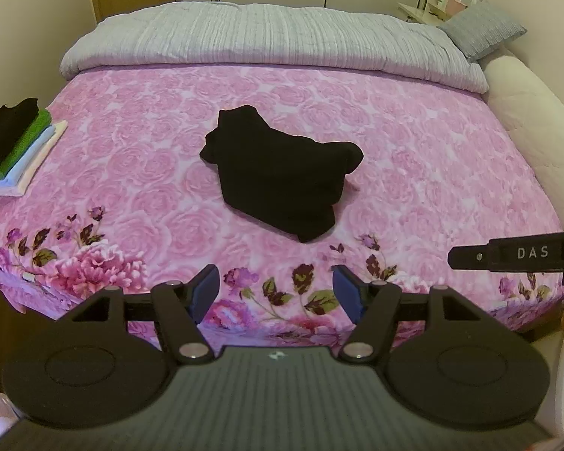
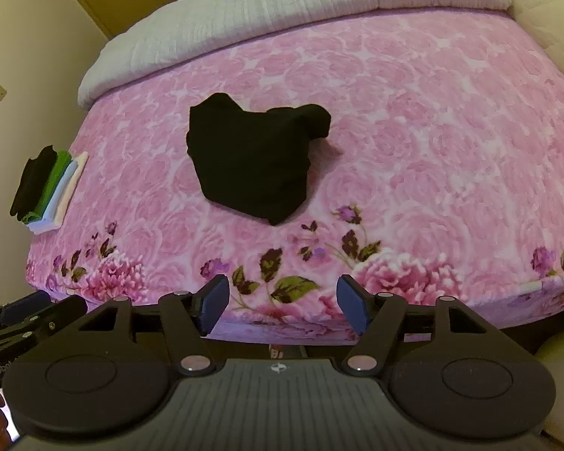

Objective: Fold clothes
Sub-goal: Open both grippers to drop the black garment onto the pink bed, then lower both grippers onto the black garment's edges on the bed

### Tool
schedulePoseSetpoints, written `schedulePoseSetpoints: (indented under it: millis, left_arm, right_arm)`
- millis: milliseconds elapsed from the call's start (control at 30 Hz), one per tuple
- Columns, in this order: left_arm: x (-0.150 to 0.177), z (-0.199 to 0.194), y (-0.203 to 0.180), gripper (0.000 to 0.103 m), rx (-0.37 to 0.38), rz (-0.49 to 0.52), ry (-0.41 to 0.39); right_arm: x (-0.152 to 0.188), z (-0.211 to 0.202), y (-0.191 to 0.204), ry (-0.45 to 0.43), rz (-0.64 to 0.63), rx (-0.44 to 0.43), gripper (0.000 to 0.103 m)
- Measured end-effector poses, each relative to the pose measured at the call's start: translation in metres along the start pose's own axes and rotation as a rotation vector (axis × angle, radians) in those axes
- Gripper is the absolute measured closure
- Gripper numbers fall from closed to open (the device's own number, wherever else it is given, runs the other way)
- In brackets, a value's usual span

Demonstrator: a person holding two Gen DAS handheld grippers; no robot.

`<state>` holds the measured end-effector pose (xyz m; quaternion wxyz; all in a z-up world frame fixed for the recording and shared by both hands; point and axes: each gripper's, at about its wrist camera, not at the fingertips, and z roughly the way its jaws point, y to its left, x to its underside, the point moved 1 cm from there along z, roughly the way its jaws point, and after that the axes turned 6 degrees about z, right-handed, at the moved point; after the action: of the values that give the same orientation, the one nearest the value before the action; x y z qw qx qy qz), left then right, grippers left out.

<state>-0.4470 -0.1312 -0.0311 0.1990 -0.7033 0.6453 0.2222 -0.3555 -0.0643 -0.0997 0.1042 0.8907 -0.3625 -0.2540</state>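
Note:
A black garment (image 1: 282, 176) lies bunched in a loose heap in the middle of the pink floral bed; it also shows in the right wrist view (image 2: 255, 158). My left gripper (image 1: 275, 293) is open and empty, held back over the bed's front edge, well short of the garment. My right gripper (image 2: 283, 302) is open and empty, also over the front edge. The right gripper's finger shows at the right of the left wrist view (image 1: 507, 255). The left gripper's finger shows at the lower left of the right wrist view (image 2: 30, 319).
A stack of folded clothes (image 1: 15, 146), black on green, pale blue and white, sits at the bed's left edge; it shows in the right wrist view too (image 2: 49, 188). A grey quilt (image 1: 267, 45) lies along the far side. A cream headboard (image 1: 534, 120) runs along the right.

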Motion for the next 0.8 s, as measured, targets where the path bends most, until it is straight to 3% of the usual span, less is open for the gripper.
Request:
schedulePoseSetpoints:
  millis: [267, 467, 800]
  left_arm:
    - [-0.016, 0.024, 0.017, 0.040, 0.015, -0.026, 0.022]
    - [-0.032, 0.051, 0.035, 0.039, 0.041, -0.057, 0.055]
    - [-0.104, 0.178, 0.079, 0.038, 0.167, -0.163, 0.173]
  right_arm:
    - [-0.014, 0.010, 0.009, -0.005, -0.002, -0.001, 0.034]
    - [-0.034, 0.039, 0.006, 0.026, 0.055, 0.014, 0.034]
    - [-0.098, 0.126, -0.042, 0.105, 0.329, 0.083, 0.034]
